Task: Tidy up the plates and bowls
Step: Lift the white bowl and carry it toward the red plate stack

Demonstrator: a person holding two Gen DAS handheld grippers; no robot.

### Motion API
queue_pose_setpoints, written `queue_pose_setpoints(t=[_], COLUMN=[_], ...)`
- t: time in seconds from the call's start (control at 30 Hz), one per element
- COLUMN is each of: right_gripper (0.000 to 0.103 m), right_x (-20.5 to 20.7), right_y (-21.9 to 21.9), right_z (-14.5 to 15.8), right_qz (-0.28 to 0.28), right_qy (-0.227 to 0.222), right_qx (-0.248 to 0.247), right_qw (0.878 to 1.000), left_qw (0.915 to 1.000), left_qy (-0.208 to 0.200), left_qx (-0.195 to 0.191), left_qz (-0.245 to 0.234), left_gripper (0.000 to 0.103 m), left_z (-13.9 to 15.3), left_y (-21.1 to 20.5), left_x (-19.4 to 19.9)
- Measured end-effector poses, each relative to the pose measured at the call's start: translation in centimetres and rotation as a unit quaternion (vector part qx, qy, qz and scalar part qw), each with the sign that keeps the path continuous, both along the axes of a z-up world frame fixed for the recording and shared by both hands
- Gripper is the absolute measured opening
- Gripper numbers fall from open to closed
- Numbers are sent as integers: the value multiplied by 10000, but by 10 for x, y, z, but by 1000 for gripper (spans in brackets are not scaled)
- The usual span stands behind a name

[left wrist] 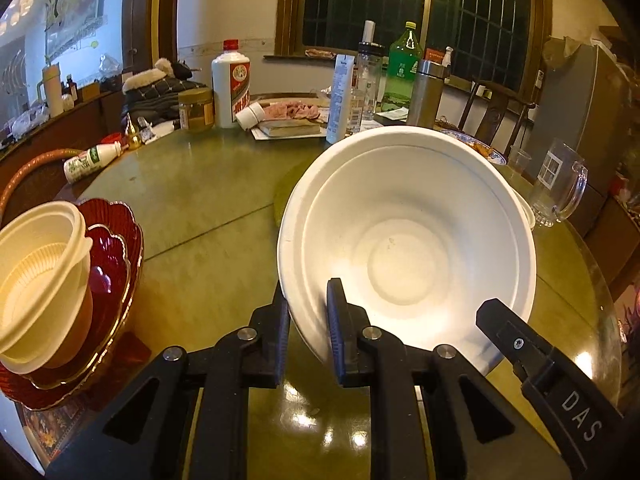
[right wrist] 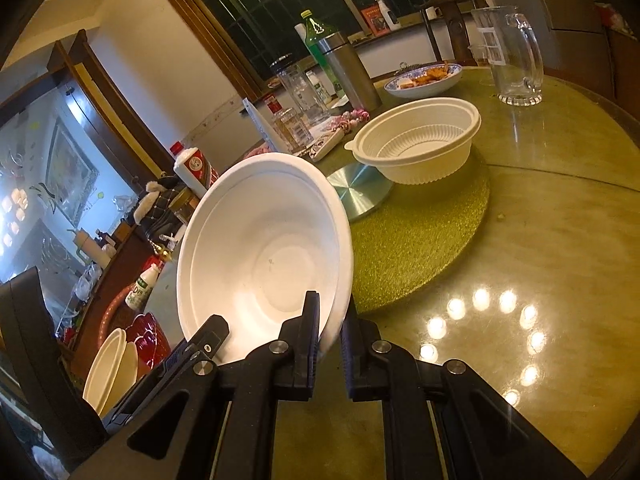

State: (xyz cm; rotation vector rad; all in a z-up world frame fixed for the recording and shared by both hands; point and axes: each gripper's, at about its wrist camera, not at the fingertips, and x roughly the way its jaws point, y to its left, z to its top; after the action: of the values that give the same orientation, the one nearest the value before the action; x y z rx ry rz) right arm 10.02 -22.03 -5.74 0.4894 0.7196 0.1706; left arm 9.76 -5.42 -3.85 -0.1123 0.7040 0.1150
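Cream ribbed bowl (right wrist: 416, 146) sits beyond the held white bowl (right wrist: 264, 256).

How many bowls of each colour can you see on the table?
Smooth white round bowl: 1
Cream ribbed plastic bowls: 3, two of them nested
Blue-and-white patterned bowl: 1
Total: 5

Ribbed bowl (right wrist: 416, 142) on round mat (right wrist: 420, 240)

glass mug (right wrist: 516, 56) upright, table's far edge | steel flask (left wrist: 426, 94) beside green bottle (left wrist: 402, 66) | white liquor bottle (left wrist: 231, 84) behind amber jar (left wrist: 196, 110) | small white bottle (left wrist: 92, 159) lying flat | round green mat (right wrist: 420, 236) on table (right wrist: 560, 260)
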Motion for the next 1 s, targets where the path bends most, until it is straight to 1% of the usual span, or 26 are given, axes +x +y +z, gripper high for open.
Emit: queue_pose_setpoints(t=[0.23, 0.43, 0.53, 0.73, 1.0], right_gripper=[9, 9, 9, 9, 10], right_x=[-1, -4, -8, -17, -27], right_y=[-1, 2, 10, 26, 44], right_z=[0, 4, 11, 21, 39], right_qz=[66, 145, 262, 386, 532], right_qy=[-46, -91, -178, -211, -315], right_qx=[59, 81, 15, -84, -207], right_qw=[10000, 9998, 9995, 9990, 9979], left_qw=[10000, 9999, 9998, 9997, 9994], left_qy=[22, -30, -39, -55, -189], left_qx=[19, 93, 80, 45, -15], left_qz=[44, 110, 151, 240, 302], left_gripper=[16, 16, 16, 17, 17], left_z=[-1, 7, 10, 16, 30], left_y=[1, 8, 14, 28, 46], left_x=[1, -10, -16, -27, -41])
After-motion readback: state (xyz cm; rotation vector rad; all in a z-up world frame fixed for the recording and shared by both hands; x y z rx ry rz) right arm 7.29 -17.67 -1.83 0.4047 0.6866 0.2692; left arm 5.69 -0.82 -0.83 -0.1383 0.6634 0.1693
